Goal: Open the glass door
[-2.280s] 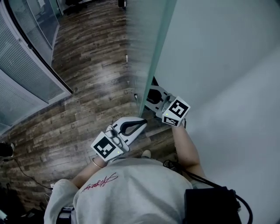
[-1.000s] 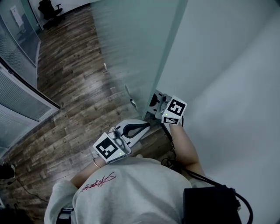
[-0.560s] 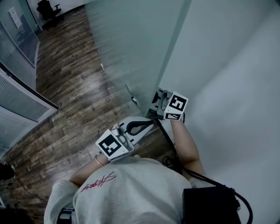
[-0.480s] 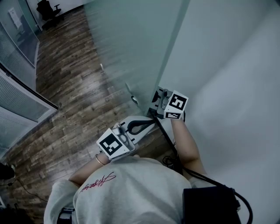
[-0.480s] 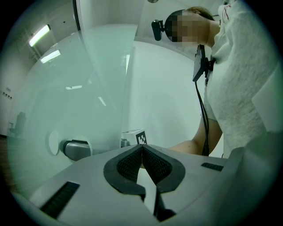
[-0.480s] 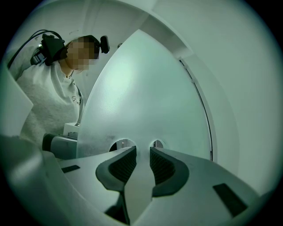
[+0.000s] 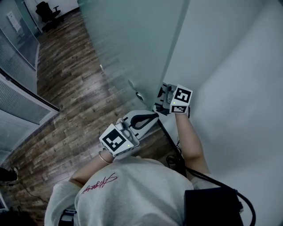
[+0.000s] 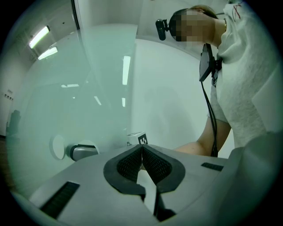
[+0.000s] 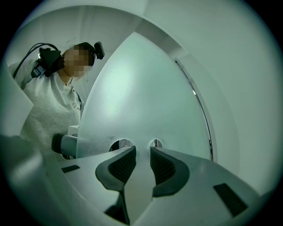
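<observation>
The frosted glass door stands ajar, its free edge running down to my hands. A short metal handle sticks out of its left face; in the left gripper view the handle shows low on the left. My right gripper is on the door's other face at handle height. In the right gripper view its jaws are a narrow gap apart, closed on the handle there between two round mounts. My left gripper hangs shut and empty just short of the door edge.
A wooden floor lies to the left of the door. A pale wall fills the right. A glazed partition with blinds runs along the far left, with an office chair beyond it.
The door has swung, so more of its frosted face shows to the left of its edge. The right gripper has moved with it, and the left gripper has followed up and to the right.
</observation>
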